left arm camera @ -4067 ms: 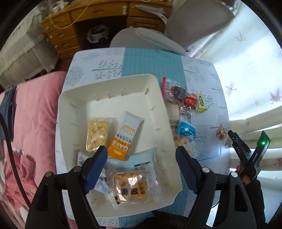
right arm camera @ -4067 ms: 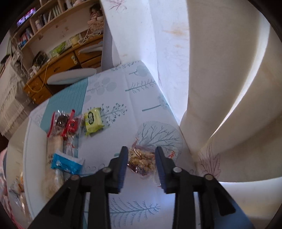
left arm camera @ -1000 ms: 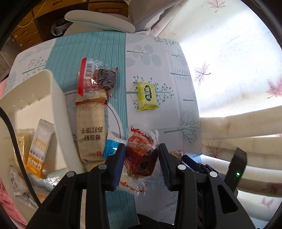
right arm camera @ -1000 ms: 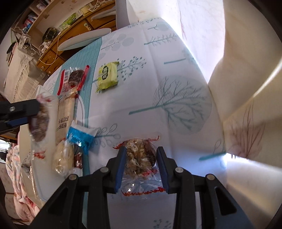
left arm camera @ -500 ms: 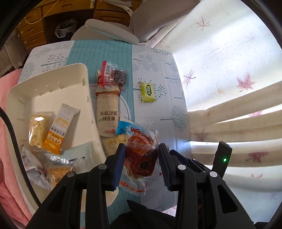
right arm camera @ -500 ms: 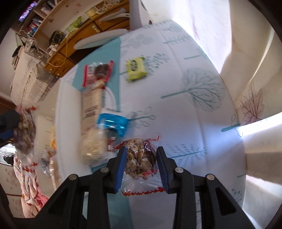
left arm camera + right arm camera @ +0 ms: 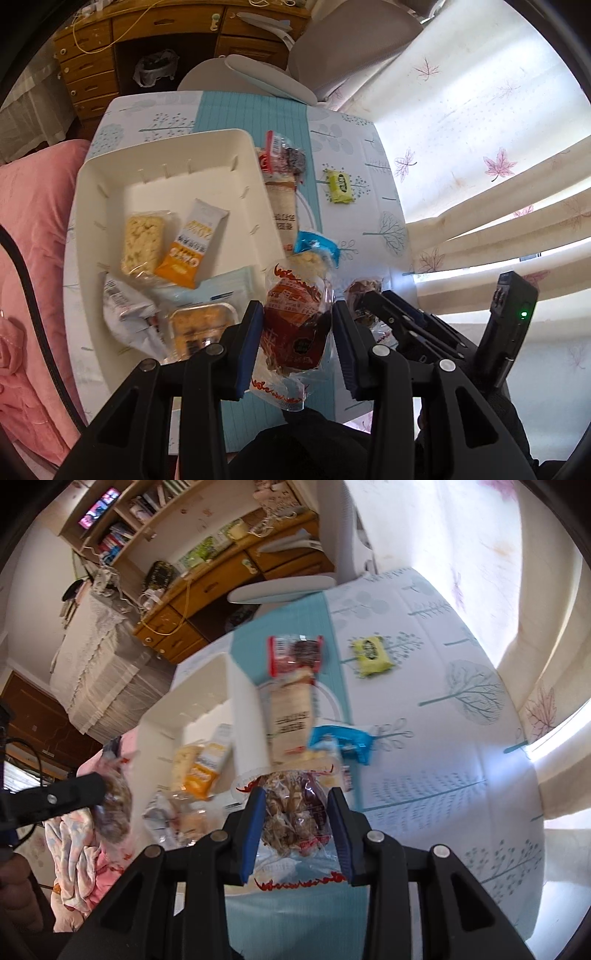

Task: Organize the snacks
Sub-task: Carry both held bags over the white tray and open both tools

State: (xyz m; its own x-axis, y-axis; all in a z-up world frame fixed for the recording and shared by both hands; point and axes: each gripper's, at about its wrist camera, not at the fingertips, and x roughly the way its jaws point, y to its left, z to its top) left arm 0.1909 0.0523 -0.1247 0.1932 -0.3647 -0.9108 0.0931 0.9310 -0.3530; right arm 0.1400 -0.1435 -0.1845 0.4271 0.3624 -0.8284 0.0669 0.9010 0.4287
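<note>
Hand-held gripper pair, left (image 7: 297,338) clamping red snack pack (image 7: 295,325), right (image 7: 295,827) clamping nut snack pack (image 7: 293,808), above tree-print tablecloth (image 7: 443,768)

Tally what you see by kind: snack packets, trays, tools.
Snack packets: 11 (4 in the tray, 5 loose on the table, 2 held)
Trays: 1
Tools: 2 (left tool, right tool, each shut on a packet)
Total: 14
</note>
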